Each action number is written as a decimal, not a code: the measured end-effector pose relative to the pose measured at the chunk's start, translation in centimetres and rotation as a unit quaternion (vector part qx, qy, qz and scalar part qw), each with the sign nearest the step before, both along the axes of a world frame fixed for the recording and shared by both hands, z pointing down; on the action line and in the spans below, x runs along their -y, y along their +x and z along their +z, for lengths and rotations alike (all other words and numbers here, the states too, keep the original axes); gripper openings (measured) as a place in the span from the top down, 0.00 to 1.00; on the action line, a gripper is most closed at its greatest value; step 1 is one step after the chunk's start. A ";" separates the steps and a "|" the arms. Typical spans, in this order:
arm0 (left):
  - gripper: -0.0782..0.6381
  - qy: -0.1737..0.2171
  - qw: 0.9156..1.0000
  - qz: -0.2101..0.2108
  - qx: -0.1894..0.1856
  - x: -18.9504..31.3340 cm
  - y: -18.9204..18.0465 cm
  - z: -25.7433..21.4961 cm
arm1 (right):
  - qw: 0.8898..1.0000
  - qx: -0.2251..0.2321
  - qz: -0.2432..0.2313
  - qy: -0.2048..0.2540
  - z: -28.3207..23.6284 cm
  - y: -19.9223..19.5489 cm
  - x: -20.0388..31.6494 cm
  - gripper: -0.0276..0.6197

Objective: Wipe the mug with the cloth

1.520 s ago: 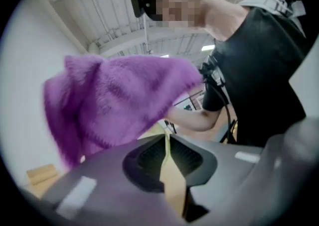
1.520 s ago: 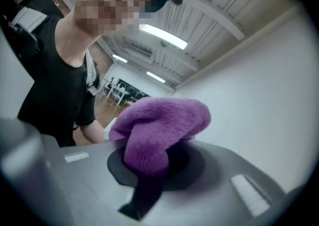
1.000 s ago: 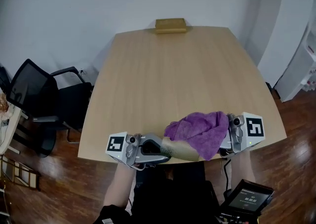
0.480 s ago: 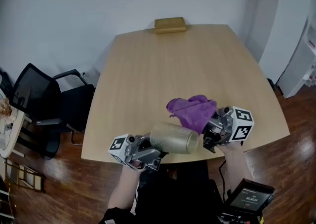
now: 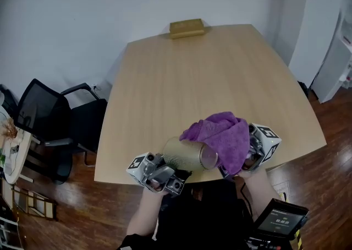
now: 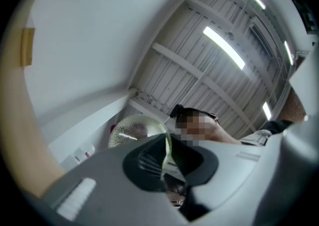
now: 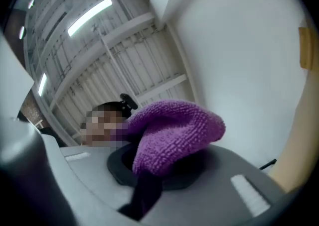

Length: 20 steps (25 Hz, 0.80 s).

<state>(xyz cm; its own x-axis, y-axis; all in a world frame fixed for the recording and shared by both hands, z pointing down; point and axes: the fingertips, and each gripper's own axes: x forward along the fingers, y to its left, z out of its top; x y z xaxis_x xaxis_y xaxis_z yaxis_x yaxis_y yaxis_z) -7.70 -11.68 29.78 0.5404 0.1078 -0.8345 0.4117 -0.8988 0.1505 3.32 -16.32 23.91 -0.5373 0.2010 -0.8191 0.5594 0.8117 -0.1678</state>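
Note:
In the head view the mug (image 5: 188, 154), a pale gold textured glass, lies on its side in the air above the near table edge. My left gripper (image 5: 175, 170) is shut on its wall. In the left gripper view the thin glass edge runs between the pads of the left gripper (image 6: 167, 158), with the mug (image 6: 130, 131) bulging beyond. The purple cloth (image 5: 221, 136) is bunched over the mug's right end. My right gripper (image 5: 235, 165) is shut on it. In the right gripper view the cloth (image 7: 172, 130) spills out of the right gripper (image 7: 149, 168).
The wooden table (image 5: 187, 78) stretches away ahead, with a brown box (image 5: 186, 27) at its far edge. A black chair (image 5: 52, 117) stands at the left. A small screen device (image 5: 280, 222) sits at the lower right, and white shelving (image 5: 342, 39) at the right.
Both grippers have tilted upward and risen a little. The cloth came off the mug and swung behind it half a second ago, and now it covers the mug's right end again.

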 end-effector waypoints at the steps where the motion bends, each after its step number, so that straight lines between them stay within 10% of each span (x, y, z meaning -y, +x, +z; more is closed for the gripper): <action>1: 0.82 -0.005 1.000 0.002 -0.002 -0.1 0.2 -0.2 | 1.000 0.006 -0.001 -0.022 0.5 0.0 0.9 0.91; 12: 0.83 -0.003 0.999 0.019 -0.037 -0.6 0.1 -1.0 | 0.995 -0.076 0.052 -0.041 4.4 -3.7 2.7 0.91; 16: 0.83 -0.065 0.994 -0.002 -0.091 1.3 -0.8 -2.2 | 0.952 -0.254 0.170 -0.028 9.5 -7.1 5.0 0.91; 20: 0.83 -0.138 0.982 -0.019 -0.129 4.3 -3.0 -1.4 | 0.940 -0.196 0.278 -0.036 6.9 -2.5 6.7 0.91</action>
